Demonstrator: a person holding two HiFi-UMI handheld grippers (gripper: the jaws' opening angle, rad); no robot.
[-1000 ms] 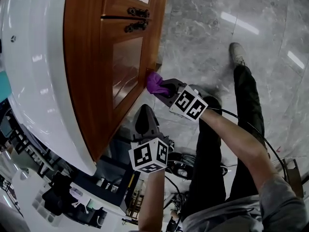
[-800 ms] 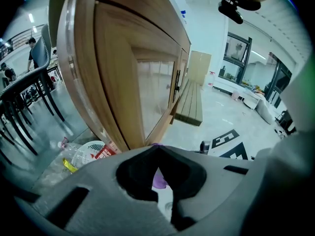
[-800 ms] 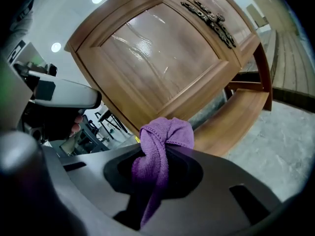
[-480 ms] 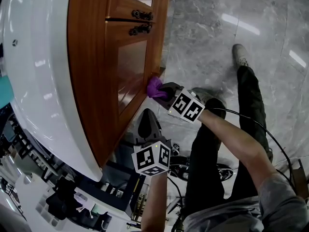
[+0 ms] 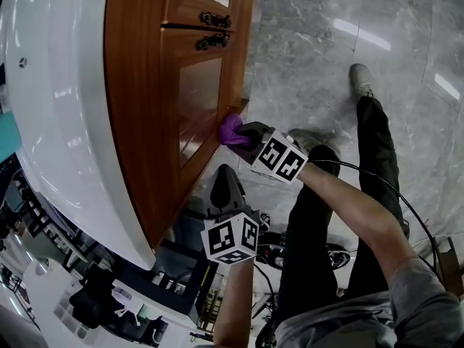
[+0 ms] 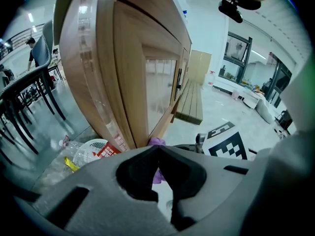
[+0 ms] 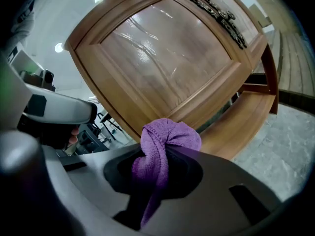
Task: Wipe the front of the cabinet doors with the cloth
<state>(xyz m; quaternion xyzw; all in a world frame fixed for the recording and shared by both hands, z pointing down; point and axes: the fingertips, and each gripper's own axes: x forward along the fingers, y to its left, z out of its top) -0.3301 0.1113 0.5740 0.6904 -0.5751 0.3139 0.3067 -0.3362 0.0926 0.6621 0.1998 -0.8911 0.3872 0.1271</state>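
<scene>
Observed from above: a white tabletop (image 5: 51, 122) ran along the left, over the wooden cabinet doors (image 5: 196, 100). Both doors stood closed, their dark metal handles (image 5: 212, 41) side by side at the seam. The door panels were glazed and cloudy, and I could not make out anything held behind them.

At the cabinet foot, in the left gripper view, a white round basket (image 6: 93, 149) lay on the floor (image 5: 326, 49). A red-labelled wrapper (image 6: 110, 150) was at its rim; whether it sat inside I could not tell. A clear plastic bottle (image 6: 73, 154) lay just beside the basket.

My left claw (image 6: 158, 149) hung near the cabinet's lower edge, tips together, gripping nothing.

The cloth (image 7: 170, 136) was purple terry, bunched into a rounded wad with a fold twisted down through it. My right claw (image 7: 166, 154) was clamped on it. The wad pressed against the lower corner of the nearer door's frame.
</scene>
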